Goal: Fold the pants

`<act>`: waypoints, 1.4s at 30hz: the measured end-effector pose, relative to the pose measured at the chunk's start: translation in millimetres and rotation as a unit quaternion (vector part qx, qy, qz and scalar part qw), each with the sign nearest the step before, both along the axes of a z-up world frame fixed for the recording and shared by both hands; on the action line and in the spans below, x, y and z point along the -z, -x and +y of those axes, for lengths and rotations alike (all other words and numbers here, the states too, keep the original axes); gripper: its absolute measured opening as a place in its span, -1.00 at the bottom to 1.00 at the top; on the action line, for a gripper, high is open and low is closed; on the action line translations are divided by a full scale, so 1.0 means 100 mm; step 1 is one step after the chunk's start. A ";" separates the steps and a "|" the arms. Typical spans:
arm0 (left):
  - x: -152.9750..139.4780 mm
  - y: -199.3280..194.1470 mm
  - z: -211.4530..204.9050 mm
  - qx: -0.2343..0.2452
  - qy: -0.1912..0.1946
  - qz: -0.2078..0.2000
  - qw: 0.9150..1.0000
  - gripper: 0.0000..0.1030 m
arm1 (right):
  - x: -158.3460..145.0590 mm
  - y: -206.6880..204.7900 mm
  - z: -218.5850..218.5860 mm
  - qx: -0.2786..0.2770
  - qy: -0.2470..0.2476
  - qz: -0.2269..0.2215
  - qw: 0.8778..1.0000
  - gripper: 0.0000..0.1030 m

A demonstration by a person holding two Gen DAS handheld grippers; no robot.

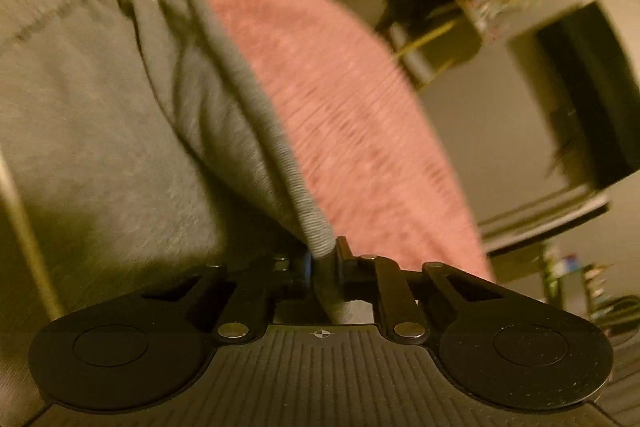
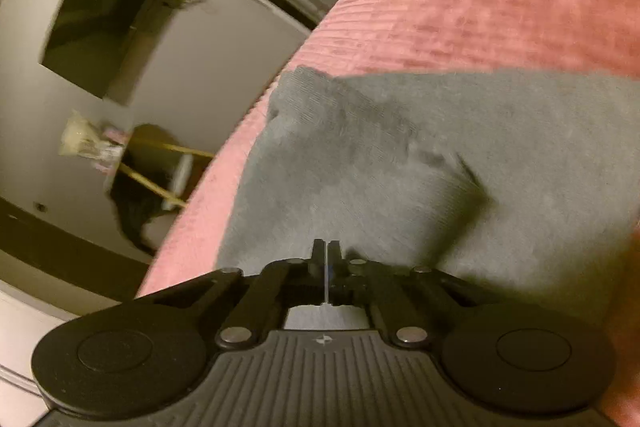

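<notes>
On the pink ribbed bed cover (image 2: 480, 7), I am pinching the grey pants (image 1: 80, 127) to start a fold.

At the waist end, I am holding the left gripper (image 1: 320, 259) with its jaws nearly closed on the ribbed waistband (image 1: 256, 115), which is running straight between them. I am keeping the right gripper (image 2: 325, 259) over the pants' other end, near the corner by the bed's edge; its jaws are pressed fully together, and I cannot tell whether any cloth is caught between them. To fold cleanly, I judge I am needing a confirmed right-hand grip first, then lifting both ends evenly, keeping the fabric taut so the waistband is not slipping or bunching.
</notes>
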State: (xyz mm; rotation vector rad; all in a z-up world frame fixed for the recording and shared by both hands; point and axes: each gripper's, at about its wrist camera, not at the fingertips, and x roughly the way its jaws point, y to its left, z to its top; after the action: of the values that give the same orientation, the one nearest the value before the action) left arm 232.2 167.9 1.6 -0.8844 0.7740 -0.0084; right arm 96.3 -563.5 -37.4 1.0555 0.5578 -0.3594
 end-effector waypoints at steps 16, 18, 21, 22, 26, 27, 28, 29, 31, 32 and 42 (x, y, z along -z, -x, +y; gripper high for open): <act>-0.35 2.19 0.02 -0.047 -0.018 -0.069 0.996 -0.80 | 0.21 0.53 0.08 -0.019 -0.029 -0.007 0.999 0.03; -0.38 2.27 0.00 -0.047 -0.020 -0.066 0.997 -0.80 | 0.29 0.45 0.01 0.000 -0.050 -0.013 0.999 0.05; -0.32 2.08 0.00 -0.055 -0.007 -0.057 0.997 -0.80 | 0.33 0.27 -0.03 0.024 -0.075 -0.032 0.996 0.10; -0.31 1.93 -0.04 -0.057 -0.005 -0.054 0.997 -0.80 | 0.36 0.21 -0.04 0.032 -0.083 -0.036 0.995 0.09; -0.29 1.78 -0.09 -0.066 -0.006 -0.039 0.997 -0.80 | 0.30 -0.01 -0.09 0.029 -0.089 -0.009 0.996 -0.90; -0.33 1.80 -0.09 -0.068 -0.002 -0.043 0.997 -0.80 | 0.18 -0.06 -0.10 0.018 -0.066 0.001 0.998 -0.90; -0.39 1.85 -0.08 -0.071 0.003 -0.053 0.996 -0.81 | 0.00 -0.10 -0.11 0.003 -0.026 -0.004 1.000 -0.90; -0.44 1.89 -0.08 -0.071 0.005 -0.066 0.995 -0.81 | -0.19 -0.08 -0.10 -0.006 0.013 -0.018 1.000 -0.91; -0.53 2.08 -0.08 -0.068 0.009 -0.096 0.993 -0.81 | -0.56 0.06 -0.11 -0.009 0.092 -0.058 0.994 -0.91; -0.54 2.20 -0.08 -0.070 0.014 -0.110 0.991 -0.81 | -0.72 0.17 -0.13 -0.010 0.129 -0.081 0.988 -0.90; 0.10 2.68 0.11 -0.160 -0.018 0.020 0.987 -0.04 | -0.08 0.52 -0.15 -0.063 0.179 0.066 0.980 -0.56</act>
State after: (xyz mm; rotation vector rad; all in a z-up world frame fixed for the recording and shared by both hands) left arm -36.2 178.8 -8.8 -0.9691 0.6595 0.3067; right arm 44.5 -578.5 -29.1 0.6499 0.6486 -0.4021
